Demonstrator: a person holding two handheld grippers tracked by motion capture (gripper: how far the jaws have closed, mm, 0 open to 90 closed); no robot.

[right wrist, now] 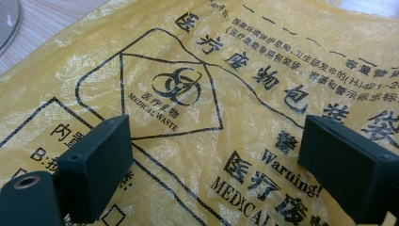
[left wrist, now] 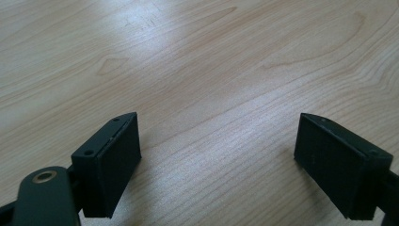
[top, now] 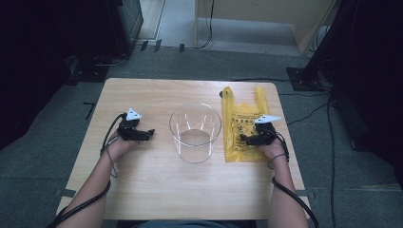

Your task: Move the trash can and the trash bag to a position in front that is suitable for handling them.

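The yellow bag (top: pixel 241 128) lay flat on the table (top: pixel 142 190), just right of the clear tub (top: pixel 195 131), with its handles at the far end. The right gripper (top: pixel 247 139) rested over the bag near its middle, jaws wide apart and holding nothing. The left gripper (top: pixel 146 134) sat on bare wood left of the tub, also spread open and empty. To do this well, the right gripper probably needed to pinch only the top thin layer near an edge, gently, so the bag would lift without tearing.
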